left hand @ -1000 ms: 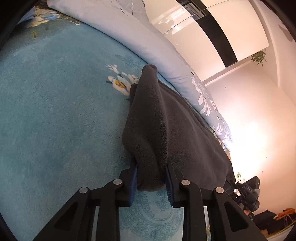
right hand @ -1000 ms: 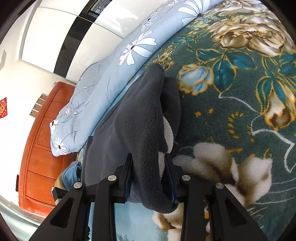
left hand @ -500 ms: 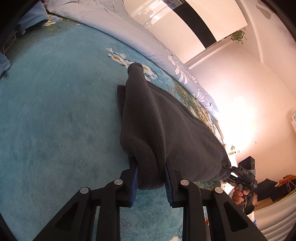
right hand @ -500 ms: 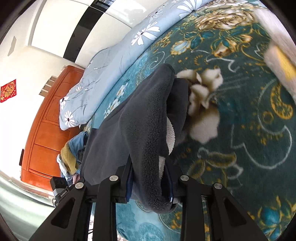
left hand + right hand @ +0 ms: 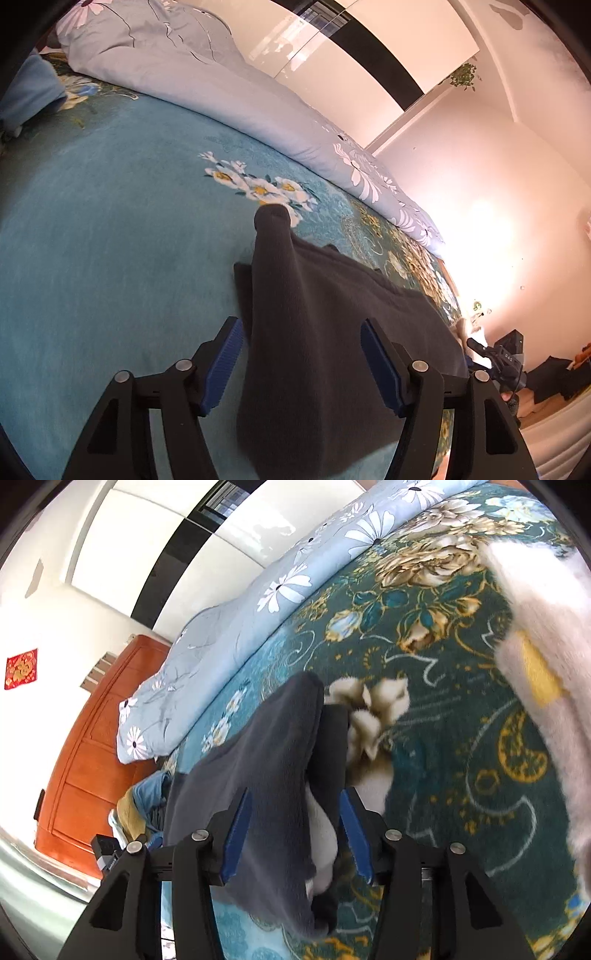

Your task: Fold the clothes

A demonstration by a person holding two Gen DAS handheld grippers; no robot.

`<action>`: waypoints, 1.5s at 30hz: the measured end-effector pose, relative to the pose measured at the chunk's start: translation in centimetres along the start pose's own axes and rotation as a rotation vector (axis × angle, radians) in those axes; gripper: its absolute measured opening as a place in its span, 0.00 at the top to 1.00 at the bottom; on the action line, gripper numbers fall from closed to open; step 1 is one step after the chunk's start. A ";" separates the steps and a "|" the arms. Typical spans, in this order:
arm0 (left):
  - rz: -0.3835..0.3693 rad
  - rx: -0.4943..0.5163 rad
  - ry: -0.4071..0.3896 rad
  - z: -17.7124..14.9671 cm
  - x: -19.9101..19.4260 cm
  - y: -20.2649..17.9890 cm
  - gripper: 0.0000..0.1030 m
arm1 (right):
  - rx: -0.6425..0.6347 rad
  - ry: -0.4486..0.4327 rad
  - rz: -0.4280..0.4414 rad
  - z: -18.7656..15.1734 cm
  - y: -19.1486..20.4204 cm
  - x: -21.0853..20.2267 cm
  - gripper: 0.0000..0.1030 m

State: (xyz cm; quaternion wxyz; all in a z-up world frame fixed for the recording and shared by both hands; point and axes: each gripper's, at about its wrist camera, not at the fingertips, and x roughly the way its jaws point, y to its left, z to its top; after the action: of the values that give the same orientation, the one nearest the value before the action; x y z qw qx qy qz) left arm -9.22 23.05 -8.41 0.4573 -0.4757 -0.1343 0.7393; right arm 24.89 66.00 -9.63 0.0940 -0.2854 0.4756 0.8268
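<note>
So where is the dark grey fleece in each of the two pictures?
Left wrist view: the dark grey fleece runs from bottom centre up to the middle, between the open left gripper jaws.
Right wrist view: the fleece lies left of centre, reaching the bottom between the open right gripper jaws.
Shared landmark: the light blue flowered quilt along the bed's far edge.

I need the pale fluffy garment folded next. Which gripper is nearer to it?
Right. The right gripper is on the side of the dark fleece nearest the pale fluffy garment; the left gripper is at the far end.
</note>
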 end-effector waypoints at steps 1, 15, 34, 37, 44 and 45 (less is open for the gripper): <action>0.009 -0.001 0.016 1.3 1.3 0.1 0.32 | 0.011 0.008 0.009 1.0 -0.1 0.9 0.50; 0.064 0.022 0.107 6.0 9.1 0.4 0.61 | -0.073 0.072 -0.043 8.4 1.4 8.3 0.50; 0.175 0.121 0.110 8.7 11.0 1.1 0.86 | -0.201 0.078 -0.170 11.8 3.3 11.9 0.88; 0.196 0.123 0.152 7.7 12.7 2.2 0.83 | -0.180 0.107 -0.181 11.5 1.7 13.1 0.88; 0.160 0.068 0.147 7.5 11.0 2.0 0.75 | -0.168 0.132 -0.228 11.0 1.2 13.2 0.79; 0.152 0.060 0.133 7.6 10.0 1.8 0.72 | -0.174 0.126 -0.236 10.9 1.5 12.9 0.75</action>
State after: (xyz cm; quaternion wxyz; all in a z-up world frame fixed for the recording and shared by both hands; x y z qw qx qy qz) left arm -17.78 31.85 -11.48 0.4217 -0.5188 -0.0451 0.7422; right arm 9.49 72.91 -11.62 0.1355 -0.3977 0.3701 0.8286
